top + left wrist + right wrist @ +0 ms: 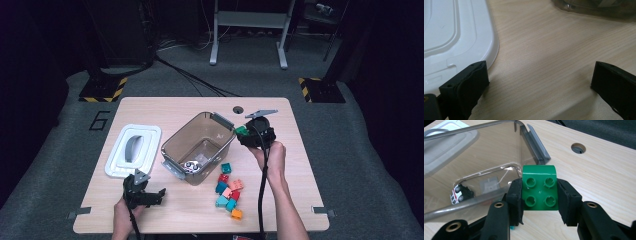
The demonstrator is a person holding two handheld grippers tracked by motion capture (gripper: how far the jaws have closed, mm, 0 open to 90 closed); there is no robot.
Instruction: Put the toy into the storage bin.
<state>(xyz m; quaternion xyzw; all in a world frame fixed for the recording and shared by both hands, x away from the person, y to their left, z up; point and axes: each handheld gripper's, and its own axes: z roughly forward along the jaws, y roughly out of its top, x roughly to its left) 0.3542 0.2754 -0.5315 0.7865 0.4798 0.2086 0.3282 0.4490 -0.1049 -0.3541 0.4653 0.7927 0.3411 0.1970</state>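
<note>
My right gripper (539,192) is shut on a green four-stud brick (540,188), held just beside the right rim of the clear plastic bin (486,170). From above, that gripper (243,132) sits at the bin's (172,145) right side with the green brick (241,130) at its tip. A small toy car (460,193) lies on the bin's floor. My left gripper (152,194) stands open near the table's front left, over bare wood, with its fingers (466,87) wide apart next to the white lid (451,32).
A pile of several loose bricks (229,192) in teal, red, orange and pink lies in front of the bin. The white lid (134,149) rests left of the bin. A cable hole (238,109) sits in the table's far edge (200,100).
</note>
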